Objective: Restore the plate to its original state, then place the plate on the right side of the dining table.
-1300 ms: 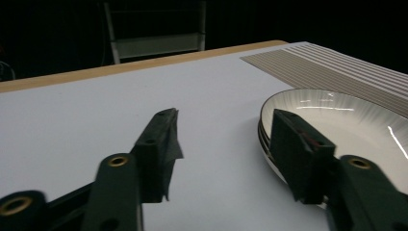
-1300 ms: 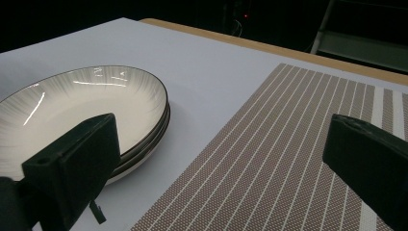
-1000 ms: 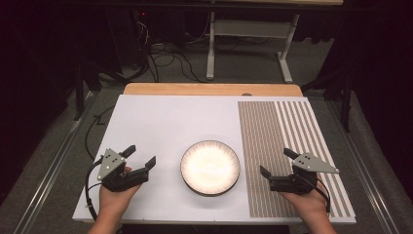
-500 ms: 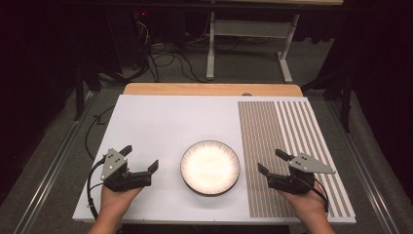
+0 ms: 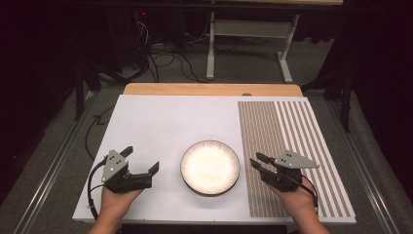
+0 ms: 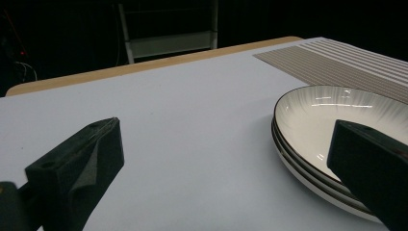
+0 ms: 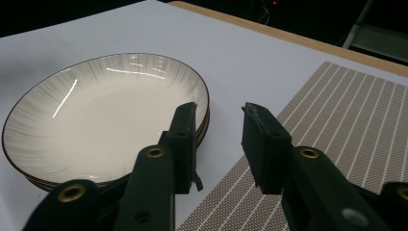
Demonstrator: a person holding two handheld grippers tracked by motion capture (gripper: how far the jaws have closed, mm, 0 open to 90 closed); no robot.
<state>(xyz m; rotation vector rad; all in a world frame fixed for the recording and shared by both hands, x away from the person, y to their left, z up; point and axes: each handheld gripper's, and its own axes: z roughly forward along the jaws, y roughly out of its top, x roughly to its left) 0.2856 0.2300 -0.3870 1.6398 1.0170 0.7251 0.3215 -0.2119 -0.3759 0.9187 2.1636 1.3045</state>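
On the white table (image 5: 160, 126) our plates (image 5: 210, 167) sit untouched between the wide-open left gripper (image 5: 141, 166) and the empty right gripper (image 5: 257, 163), which has just been closing; nothing is lifted yet.

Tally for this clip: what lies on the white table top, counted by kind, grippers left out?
Plates, stacked, counted by the rims in the left gripper view: 3
Striped placemat: 1
Total: 4
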